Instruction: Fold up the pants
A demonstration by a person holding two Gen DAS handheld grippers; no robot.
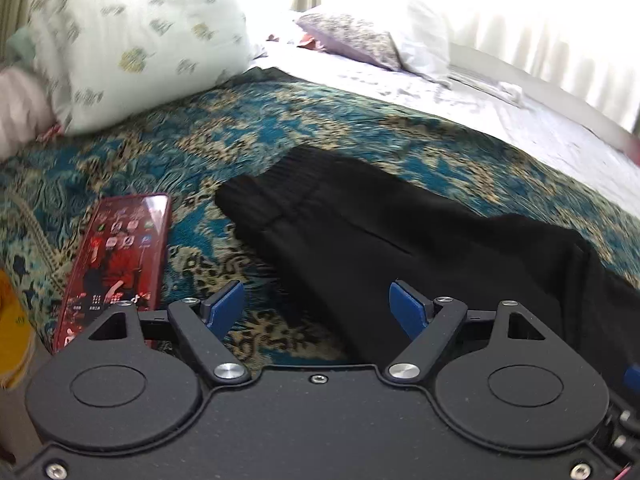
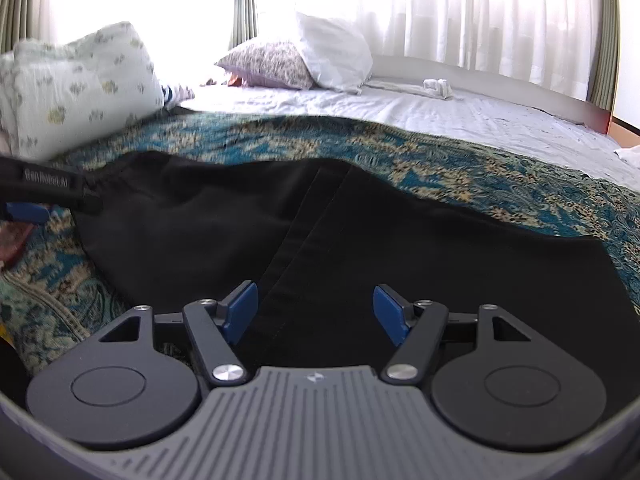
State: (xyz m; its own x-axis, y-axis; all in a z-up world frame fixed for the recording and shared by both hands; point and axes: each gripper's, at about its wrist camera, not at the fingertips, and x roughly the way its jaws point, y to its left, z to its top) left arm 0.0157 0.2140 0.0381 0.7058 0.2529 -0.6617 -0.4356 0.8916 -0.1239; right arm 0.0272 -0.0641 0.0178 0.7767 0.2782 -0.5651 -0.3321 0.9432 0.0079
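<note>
Phone first: at the far left of your left wrist view a red-cased smartphone [image 1: 116, 256] lies screen-up and lit on the teal and gold patterned bedspread [image 1: 248, 120], near the left side of your left gripper [image 1: 316, 306]. That gripper's blue pads stand wide apart with nothing between them; the left pad hangs over bare bedspread and the right pad over the edge of the black pants [image 1: 400, 240]. The pants lie flat on the bedspread, their ribbed elastic waistband [image 1: 280, 188] pointing away toward a white floral pillow [image 1: 136, 40] at the upper left, and the fabric runs off to the right under your tool. In the right wrist view, you can see the left tool's black body at the far left edge, touching or just over the pants [image 2: 320, 232] there. Your right gripper [image 2: 316, 312] is likewise spread open and empty, both pads over the dark cloth, with a stitched seam [image 2: 296, 240] running from between the pads up across the garment. Beyond the bedspread lies a white sheet [image 2: 420, 112], with a small-print pillow [image 2: 268, 62] and a plain white pillow [image 2: 332, 52] before the bright curtains [image 2: 480, 12].
</note>
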